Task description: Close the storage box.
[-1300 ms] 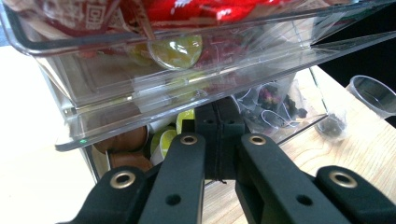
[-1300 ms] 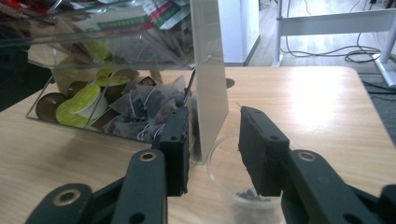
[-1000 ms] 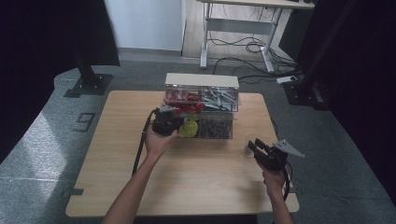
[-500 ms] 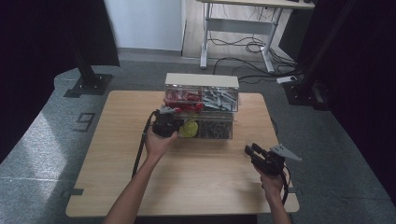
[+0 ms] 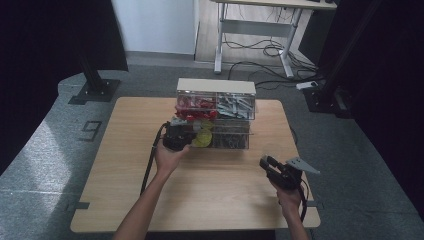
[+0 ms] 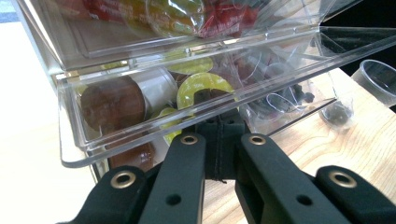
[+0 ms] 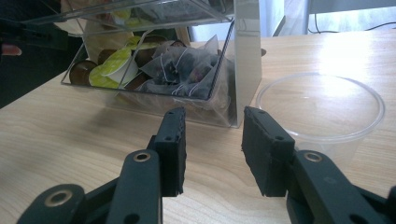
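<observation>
A clear acrylic drawer organizer [image 5: 216,87] stands at the back middle of the table. Its lower left drawer [image 6: 116,142] is pulled out a little and holds yellow-green [image 6: 201,86] and brown coffee capsules [image 6: 112,100]. My left gripper [image 6: 218,135] is shut on that drawer's front lip, and the high view shows this left gripper [image 5: 177,134] at the organizer's left front. My right gripper [image 7: 214,126] is open with nothing between its jaws, low over the wood. It sits in front of the organizer's right corner, beside a clear plastic cup [image 7: 322,109]. That right gripper [image 5: 267,164] is near the table's front right.
Tea bags [image 7: 187,65] fill the lower right compartment, and red packets [image 5: 192,104] and grey sachets [image 5: 235,105] the upper ones. The wooden table [image 5: 215,200] has bare room toward the front. A desk frame with cables [image 5: 260,47] stands on the floor behind.
My right gripper has drifted slightly toward the table's near edge. The left gripper has edged a little toward the person, still on the drawer.
</observation>
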The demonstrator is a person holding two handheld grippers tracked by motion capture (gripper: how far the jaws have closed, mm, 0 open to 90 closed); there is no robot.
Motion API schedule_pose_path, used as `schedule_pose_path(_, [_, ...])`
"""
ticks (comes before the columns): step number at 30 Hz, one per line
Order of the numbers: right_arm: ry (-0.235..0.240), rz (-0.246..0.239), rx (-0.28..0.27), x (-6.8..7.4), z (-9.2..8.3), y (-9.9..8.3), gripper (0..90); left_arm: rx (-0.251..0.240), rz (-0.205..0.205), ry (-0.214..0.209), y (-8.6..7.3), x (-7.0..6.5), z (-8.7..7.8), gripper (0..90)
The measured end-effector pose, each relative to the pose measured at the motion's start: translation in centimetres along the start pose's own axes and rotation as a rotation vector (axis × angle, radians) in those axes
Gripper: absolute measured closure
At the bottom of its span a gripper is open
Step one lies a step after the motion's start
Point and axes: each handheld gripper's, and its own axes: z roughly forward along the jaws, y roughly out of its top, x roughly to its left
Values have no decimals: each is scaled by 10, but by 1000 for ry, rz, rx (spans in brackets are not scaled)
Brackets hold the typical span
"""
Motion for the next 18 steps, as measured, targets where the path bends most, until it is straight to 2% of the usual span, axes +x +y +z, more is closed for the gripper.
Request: schedule_pose_path(18, [24, -16, 36, 10, 7, -6, 593, 20, -11, -9, -12, -1, 10, 900])
